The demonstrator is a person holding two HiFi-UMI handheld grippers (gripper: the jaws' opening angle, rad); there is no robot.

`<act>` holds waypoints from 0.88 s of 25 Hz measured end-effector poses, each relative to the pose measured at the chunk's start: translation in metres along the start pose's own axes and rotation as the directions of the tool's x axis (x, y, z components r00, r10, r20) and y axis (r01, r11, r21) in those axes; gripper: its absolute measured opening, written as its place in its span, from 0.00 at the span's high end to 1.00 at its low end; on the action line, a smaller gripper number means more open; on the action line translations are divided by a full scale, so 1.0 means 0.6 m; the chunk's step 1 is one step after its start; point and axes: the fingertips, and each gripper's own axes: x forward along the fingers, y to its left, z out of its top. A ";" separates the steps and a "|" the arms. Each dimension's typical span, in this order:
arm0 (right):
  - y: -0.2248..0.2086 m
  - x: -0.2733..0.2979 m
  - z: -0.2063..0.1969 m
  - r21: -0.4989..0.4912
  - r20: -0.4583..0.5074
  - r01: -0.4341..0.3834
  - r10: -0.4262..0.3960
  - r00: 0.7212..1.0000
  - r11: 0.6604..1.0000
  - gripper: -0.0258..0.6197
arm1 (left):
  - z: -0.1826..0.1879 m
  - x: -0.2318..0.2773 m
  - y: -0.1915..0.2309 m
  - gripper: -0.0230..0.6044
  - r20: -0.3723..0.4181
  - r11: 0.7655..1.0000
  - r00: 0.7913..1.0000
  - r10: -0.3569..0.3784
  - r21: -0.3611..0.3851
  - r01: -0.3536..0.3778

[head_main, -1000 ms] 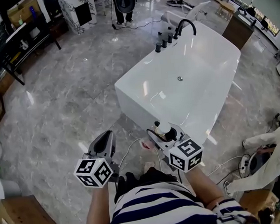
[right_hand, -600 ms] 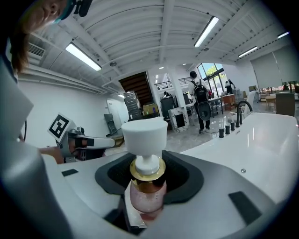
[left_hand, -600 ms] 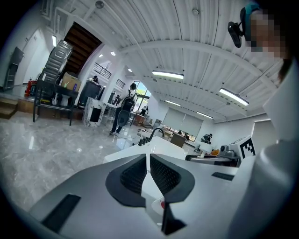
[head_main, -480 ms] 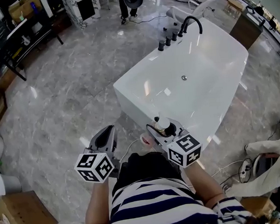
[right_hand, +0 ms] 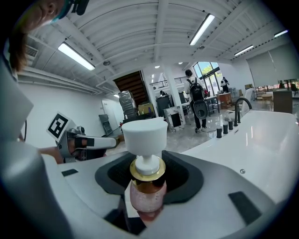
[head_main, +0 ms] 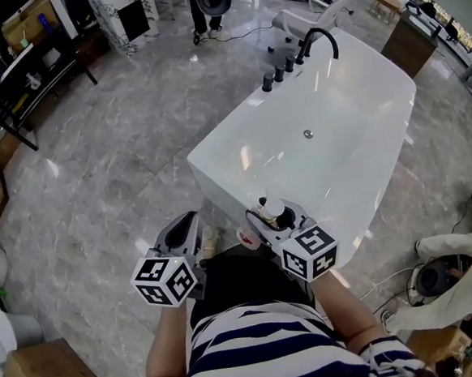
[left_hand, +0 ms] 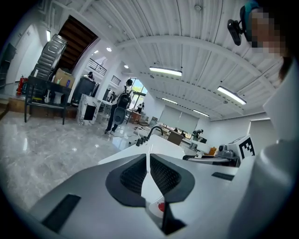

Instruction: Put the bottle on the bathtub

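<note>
In the head view my right gripper (head_main: 271, 219) is shut on a small pump bottle (head_main: 272, 208), just short of the near end of the white bathtub (head_main: 217, 148). The right gripper view shows the bottle (right_hand: 147, 189) upright between the jaws, with a pink body, gold collar and white pump cap (right_hand: 144, 132). The bathtub (right_hand: 261, 135) stretches ahead on the right. My left gripper (head_main: 182, 231) hangs to the left over the floor, shut and holding nothing. In the left gripper view its jaws are pressed together, with the tub (left_hand: 156, 145) beyond.
A black faucet (head_main: 319, 39) and knobs stand at the tub's far end. A person (head_main: 207, 3) stands beyond it. A black shelf (head_main: 24, 78) is at far left and a cardboard box (head_main: 47, 376) at lower left. Someone in white (head_main: 462, 271) crouches at right. Cables lie on the grey marble floor.
The head camera has swayed and the tub's near end now sits slightly nearer both grippers. The bottle stays held in the right gripper; the left stays shut.
</note>
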 end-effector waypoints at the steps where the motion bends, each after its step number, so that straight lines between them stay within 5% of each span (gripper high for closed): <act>1: -0.006 0.010 0.004 0.001 0.005 0.005 -0.005 1.000 1.000 0.67 | 0.004 0.013 0.008 0.91 -0.002 1.000 1.000 -0.010 -0.001 0.010; 22: -0.155 0.248 0.078 0.084 -0.012 0.171 -0.171 0.985 0.982 0.67 | 0.096 0.253 0.180 0.91 -0.157 0.982 0.970 -0.187 -0.019 0.186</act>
